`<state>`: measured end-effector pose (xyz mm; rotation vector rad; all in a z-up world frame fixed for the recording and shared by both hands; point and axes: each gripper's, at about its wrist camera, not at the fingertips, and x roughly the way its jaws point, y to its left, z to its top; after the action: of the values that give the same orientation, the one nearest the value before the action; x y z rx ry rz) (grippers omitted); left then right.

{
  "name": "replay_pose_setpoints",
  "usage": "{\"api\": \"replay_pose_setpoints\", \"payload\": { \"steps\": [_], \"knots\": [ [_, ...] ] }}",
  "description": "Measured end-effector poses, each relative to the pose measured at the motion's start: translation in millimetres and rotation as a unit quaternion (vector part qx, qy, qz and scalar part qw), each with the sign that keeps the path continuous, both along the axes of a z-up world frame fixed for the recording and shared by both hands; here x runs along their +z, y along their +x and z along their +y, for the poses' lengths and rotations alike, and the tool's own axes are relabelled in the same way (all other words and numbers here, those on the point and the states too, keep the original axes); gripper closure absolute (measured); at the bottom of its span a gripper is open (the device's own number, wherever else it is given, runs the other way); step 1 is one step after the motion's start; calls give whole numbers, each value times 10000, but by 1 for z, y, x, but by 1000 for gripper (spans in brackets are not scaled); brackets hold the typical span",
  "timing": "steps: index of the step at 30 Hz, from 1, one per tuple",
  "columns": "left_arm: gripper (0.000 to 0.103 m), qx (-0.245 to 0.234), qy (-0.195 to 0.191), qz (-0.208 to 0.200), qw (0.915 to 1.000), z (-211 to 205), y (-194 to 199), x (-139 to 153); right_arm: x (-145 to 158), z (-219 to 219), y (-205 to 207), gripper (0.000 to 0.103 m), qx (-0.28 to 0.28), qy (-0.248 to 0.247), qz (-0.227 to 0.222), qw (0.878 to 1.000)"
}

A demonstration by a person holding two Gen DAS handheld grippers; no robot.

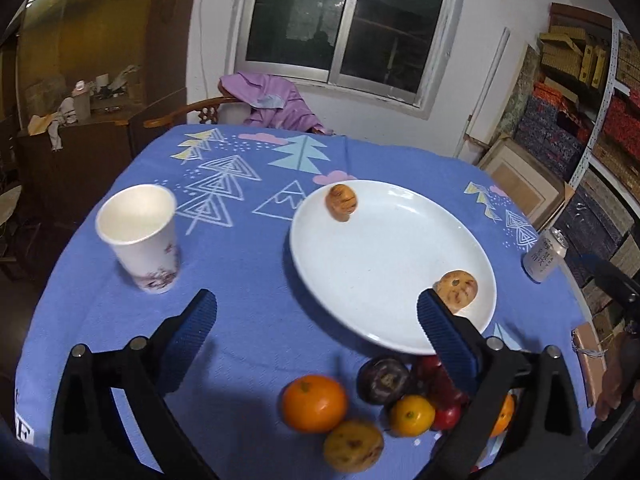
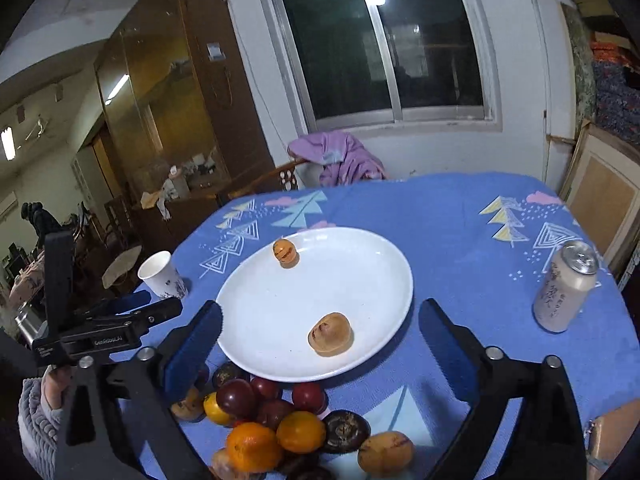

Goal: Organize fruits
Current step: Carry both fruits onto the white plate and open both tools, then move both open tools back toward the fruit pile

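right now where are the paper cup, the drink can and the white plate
paper cup [image 1: 138, 240]: left wrist view, on its outer side wall
drink can [image 2: 560, 296]: right wrist view, on the printed side
white plate [image 2: 360, 264]: right wrist view, on bare surface near the far rim

Both tools stand with jaws spread wide and nothing between the pads: left tool angled downward, right tool likewise, a hand gripping the left tool's handle.
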<state>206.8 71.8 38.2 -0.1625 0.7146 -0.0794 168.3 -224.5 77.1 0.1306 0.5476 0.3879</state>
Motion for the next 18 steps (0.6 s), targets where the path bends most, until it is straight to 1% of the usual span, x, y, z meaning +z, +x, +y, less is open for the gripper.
{"api": "replay_pose_setpoints", "payload": {
  "steps": [2, 4, 6, 8, 11, 13, 15, 18],
  "knots": [
    [4, 150, -90, 95, 9998, 16, -20, -11, -9, -9, -17, 3, -37, -30, 26, 10000],
    [4, 246, -109, 255, 9993, 25, -35, -30, -29, -21, -32, 3, -202, -118, 117, 9997],
    [4, 330, -86, 384, 9987, 31, -45, -46, -49, -33, -41, 3, -407, -210, 357, 9983],
    [4, 316, -189, 488, 9981, 33, -49, -56, -61, -44, -44, 3, -504, -131, 580, 9970],
    [4, 94, -427, 434, 9981, 27, -47, -55, -64, -55, -43, 3, -670, 89, 698, 9953],
    [4, -49, -413, 448, 9981, 19, -43, -55, -64, -57, -42, 3, -687, 160, 691, 9951],
    [4, -174, -345, 548, 9977, 10, -37, -57, -65, -57, -41, 3, -715, 131, 715, 9948],
    [4, -224, -318, 750, 9964, 3, -25, -64, -67, -55, -39, 3, -710, 35, 762, 9946]
  ]
}}
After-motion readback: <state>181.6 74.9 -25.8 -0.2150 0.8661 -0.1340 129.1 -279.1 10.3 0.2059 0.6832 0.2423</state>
